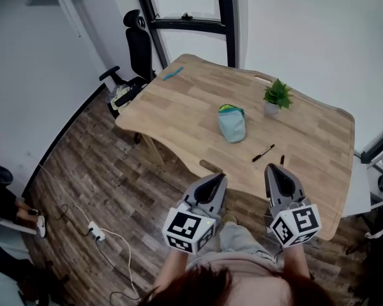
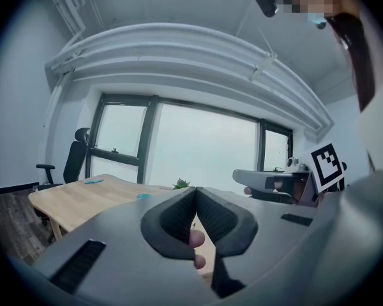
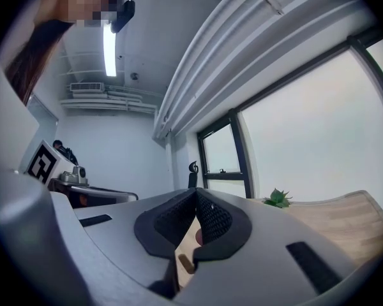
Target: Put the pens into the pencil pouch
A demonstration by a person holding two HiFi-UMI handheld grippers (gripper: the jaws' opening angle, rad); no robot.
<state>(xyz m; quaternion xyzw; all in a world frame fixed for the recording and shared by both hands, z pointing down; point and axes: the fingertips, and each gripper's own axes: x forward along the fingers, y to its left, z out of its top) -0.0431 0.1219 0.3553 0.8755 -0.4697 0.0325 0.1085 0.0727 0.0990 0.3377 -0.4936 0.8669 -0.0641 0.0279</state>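
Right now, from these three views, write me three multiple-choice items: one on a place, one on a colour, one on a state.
1. Where does the pencil pouch lie?
A. on the floor
B. near the middle of the table
C. on a chair seat

2. What colour is the pen between the pouch and the grippers?
A. black
B. red
C. yellow

3. How do the jaws of the left gripper and right gripper stand?
A. both wide open
B. each shut on a pen
C. both shut, holding nothing

Key: 1 B, the head view shows it on the wood top beside the potted plant. 2 A, it is a dark stroke on pale wood. 3 C, each gripper view shows the pads meeting with nothing between.
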